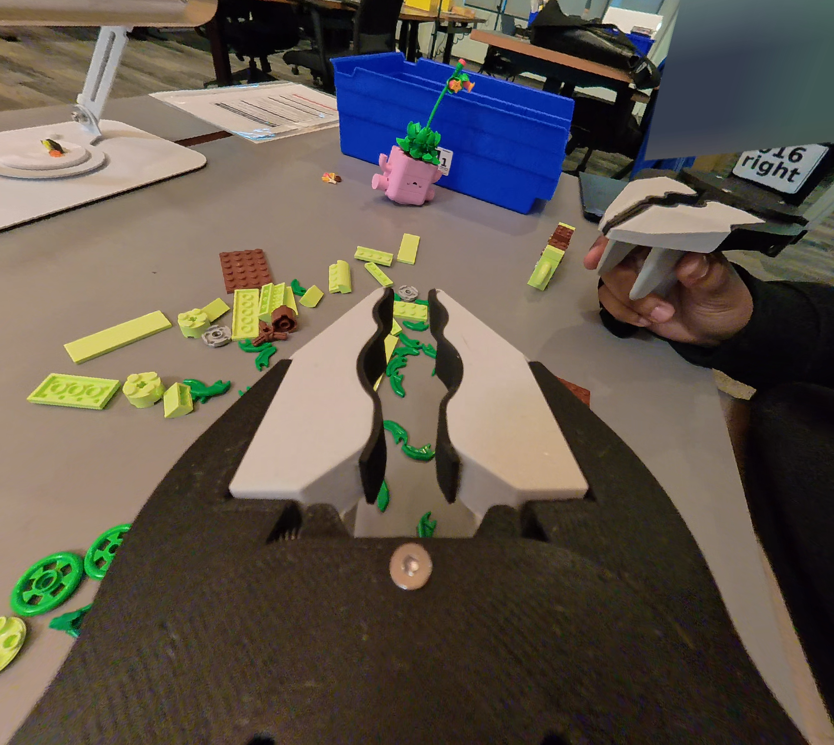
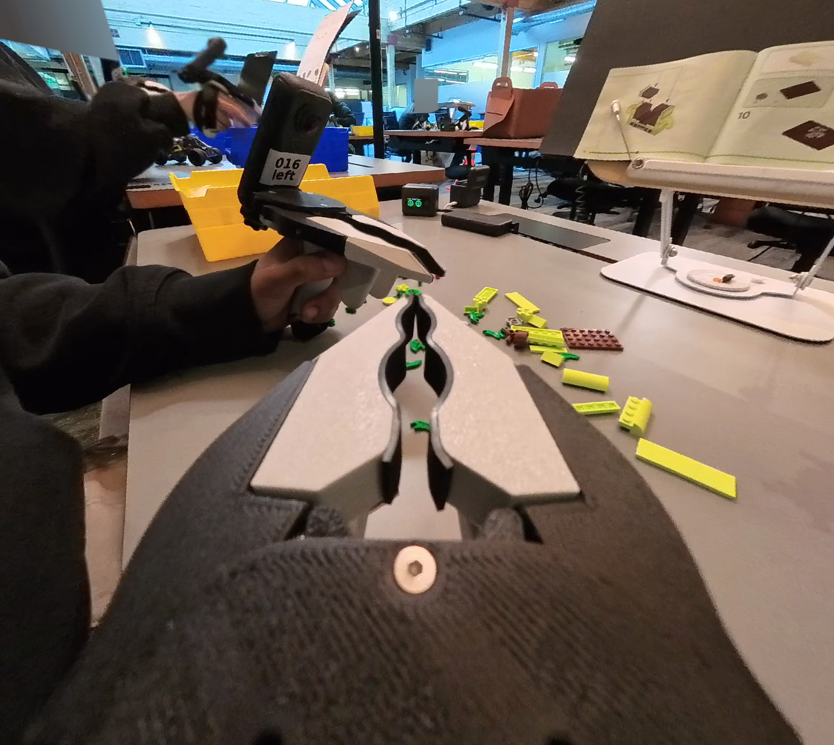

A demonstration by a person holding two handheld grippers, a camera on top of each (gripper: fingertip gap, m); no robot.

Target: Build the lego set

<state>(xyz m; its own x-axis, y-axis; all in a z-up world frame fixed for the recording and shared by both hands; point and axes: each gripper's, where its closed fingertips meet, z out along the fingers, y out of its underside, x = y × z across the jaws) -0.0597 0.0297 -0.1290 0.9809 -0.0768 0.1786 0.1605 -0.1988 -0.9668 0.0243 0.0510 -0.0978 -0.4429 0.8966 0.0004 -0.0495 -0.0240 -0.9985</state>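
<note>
Two hand-held grippers with grey fingers and black wavy pads are over the grey table, and neither has hold of a part. The left gripper is held low above the loose pieces with a moderate gap between its fingers; small dark green leaf pieces show through that gap on the table. The right gripper is nearly closed at the tips, with nothing visible between them, and is held off to the right, apart from the main scatter.

Outward from the left gripper lie lime green plates and slopes, a brown studded plate, bright green wheel-shaped pieces and a small lime and brown partial assembly. Beyond these a finished pink pot model with a green plant stands just before a blue plastic bin.

An open instruction booklet rests on a white stand; its visible page depicts a brown plate.

Judged step: part selection, early in this sub-build. The next move calls for picking one small flat piece cleanly from its close neighbours, probably by the edges, then aligning studs before pressing.
</note>
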